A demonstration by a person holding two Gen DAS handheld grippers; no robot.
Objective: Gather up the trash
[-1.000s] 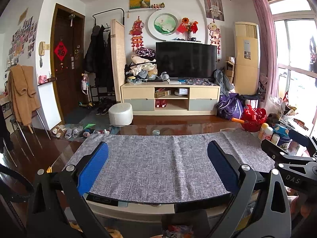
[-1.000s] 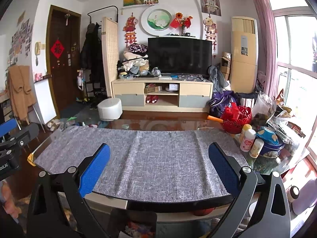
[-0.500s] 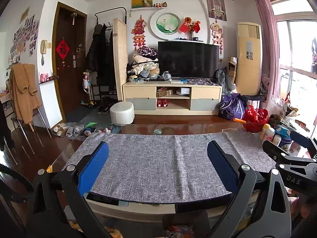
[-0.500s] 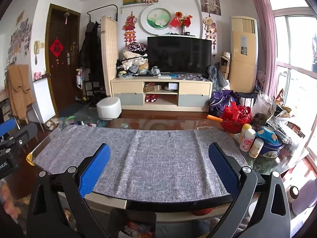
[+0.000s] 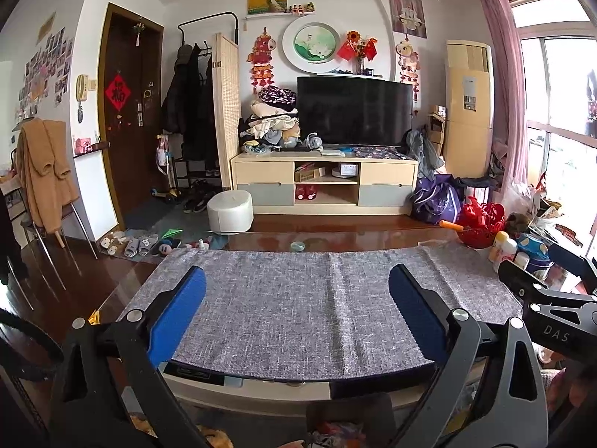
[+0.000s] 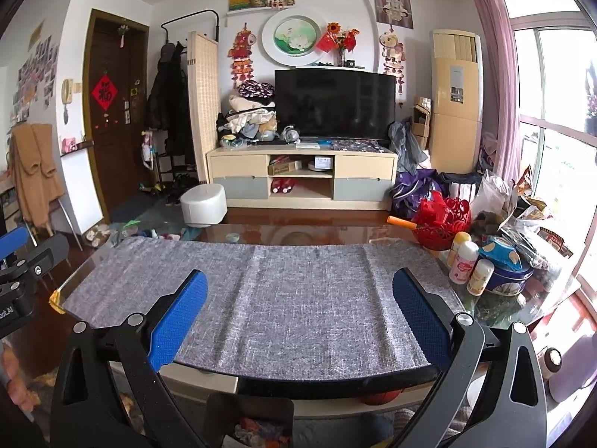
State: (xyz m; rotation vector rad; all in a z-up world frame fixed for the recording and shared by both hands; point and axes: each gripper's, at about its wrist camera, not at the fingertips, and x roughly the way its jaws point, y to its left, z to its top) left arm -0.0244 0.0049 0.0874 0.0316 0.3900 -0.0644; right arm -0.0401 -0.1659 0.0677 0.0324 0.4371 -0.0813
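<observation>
My left gripper (image 5: 296, 280) is open and empty, held above the near edge of a grey cloth (image 5: 317, 298) on a glass coffee table (image 5: 261, 240). My right gripper (image 6: 298, 282) is open and empty too, over the same cloth (image 6: 283, 291), to the right of the left one. The right gripper's body shows at the right edge of the left wrist view (image 5: 552, 310). A small round lid-like item (image 5: 298, 246) lies on the glass beyond the cloth, also in the right wrist view (image 6: 233, 237). A box with colourful scraps sits below the table edge (image 6: 257, 425).
At the table's right end stand small bottles (image 6: 462, 261), a blue tin (image 6: 507, 278), a red basket (image 6: 444, 220) and crinkled bags (image 6: 522, 216). Beyond are a white stool (image 6: 203, 205), a TV cabinet (image 6: 302, 179), slippers on the floor (image 5: 138, 246) and a chair with a coat (image 5: 43, 171).
Both views have risen very slightly and pushed in a little toward the table. Both grippers stay open and nothing on the table has moved.
</observation>
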